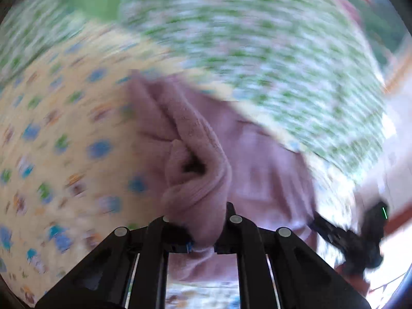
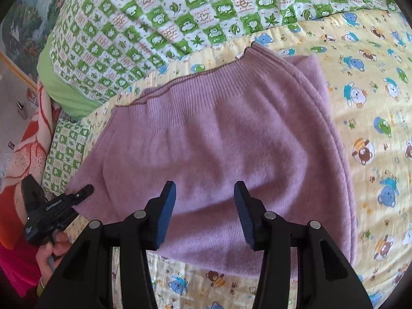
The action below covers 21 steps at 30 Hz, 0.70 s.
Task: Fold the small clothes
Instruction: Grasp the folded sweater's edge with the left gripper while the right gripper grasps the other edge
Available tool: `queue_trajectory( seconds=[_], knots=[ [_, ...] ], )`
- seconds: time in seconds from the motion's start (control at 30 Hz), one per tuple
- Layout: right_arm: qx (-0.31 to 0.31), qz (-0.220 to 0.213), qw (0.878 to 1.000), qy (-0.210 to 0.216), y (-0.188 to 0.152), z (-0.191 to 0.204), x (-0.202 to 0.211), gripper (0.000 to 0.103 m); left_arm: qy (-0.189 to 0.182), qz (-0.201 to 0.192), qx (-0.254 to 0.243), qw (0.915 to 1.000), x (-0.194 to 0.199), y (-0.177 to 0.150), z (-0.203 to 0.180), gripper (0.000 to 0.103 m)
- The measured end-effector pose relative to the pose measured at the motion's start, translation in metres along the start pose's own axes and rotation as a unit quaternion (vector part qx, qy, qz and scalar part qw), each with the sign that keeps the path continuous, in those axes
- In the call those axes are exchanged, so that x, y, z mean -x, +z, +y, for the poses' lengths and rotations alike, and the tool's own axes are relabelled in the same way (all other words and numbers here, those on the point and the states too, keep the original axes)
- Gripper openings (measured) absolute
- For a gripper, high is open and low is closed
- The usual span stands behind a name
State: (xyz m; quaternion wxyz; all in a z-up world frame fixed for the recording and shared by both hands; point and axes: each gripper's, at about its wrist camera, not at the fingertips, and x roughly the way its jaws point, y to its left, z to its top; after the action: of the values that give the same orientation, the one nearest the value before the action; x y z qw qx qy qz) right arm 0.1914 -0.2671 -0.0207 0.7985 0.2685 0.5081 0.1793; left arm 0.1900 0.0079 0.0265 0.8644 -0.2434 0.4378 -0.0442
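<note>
A pink knitted sweater lies spread on a yellow sheet printed with cartoon bears, its ribbed hem toward the far side. My right gripper hovers over the near part of the sweater, blue pads apart with nothing between them. My left gripper is at the sweater's left corner, held by a person's hand. The left wrist view is blurred. In it my left gripper is shut on a bunched fold of the pink sweater, which rises in a ridge ahead of the jaws.
A green-and-white checked quilt is heaped at the far edge of the sheet. An orange and red blanket hangs at the left. The black body of the right tool shows blurred at the lower right.
</note>
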Motion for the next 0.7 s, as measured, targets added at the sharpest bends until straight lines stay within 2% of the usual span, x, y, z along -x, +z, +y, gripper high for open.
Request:
queue_trajectory(
  seconds=[0.07, 0.13, 0.23, 0.33, 0.43, 0.5, 0.53, 0.7],
  knots=[
    [-0.008, -0.004, 1.000, 0.012, 0.011, -0.004, -0.001, 0.048, -0.025, 0.002, -0.055, 0.9982, -0.005, -0.007, -0.034, 0.007],
    [-0.016, -0.004, 0.999, 0.029, 0.021, -0.008, -0.004, 0.048, -0.042, 0.027, -0.092, 0.9945, -0.023, -0.021, -0.058, 0.007],
    [-0.016, 0.001, 0.999, 0.047, 0.037, -0.009, -0.013, 0.048, -0.033, 0.072, -0.114, 0.9903, -0.057, -0.043, -0.068, 0.007],
    [-0.015, 0.025, 0.997, 0.070, 0.049, -0.006, -0.029, 0.048, -0.025, 0.096, -0.102, 0.9898, -0.075, -0.054, -0.059, 0.006],
    [-0.002, 0.049, 0.995, 0.091, 0.057, 0.003, -0.048, 0.049, -0.036, 0.092, -0.088, 0.9912, -0.070, -0.050, -0.052, 0.006],
    [0.006, 0.069, 0.991, 0.113, 0.062, 0.012, -0.065, 0.058, -0.041, 0.090, -0.083, 0.9916, -0.068, -0.049, -0.050, 0.006],
    [0.009, 0.077, 0.990, 0.121, 0.064, 0.016, -0.074, 0.059, -0.044, 0.092, -0.080, 0.9916, -0.067, -0.049, -0.048, 0.006],
    [0.003, 0.105, 0.981, 0.161, 0.078, 0.037, -0.119, 0.060, -0.045, 0.098, -0.074, 0.9914, -0.063, -0.053, -0.046, 0.006]
  ],
)
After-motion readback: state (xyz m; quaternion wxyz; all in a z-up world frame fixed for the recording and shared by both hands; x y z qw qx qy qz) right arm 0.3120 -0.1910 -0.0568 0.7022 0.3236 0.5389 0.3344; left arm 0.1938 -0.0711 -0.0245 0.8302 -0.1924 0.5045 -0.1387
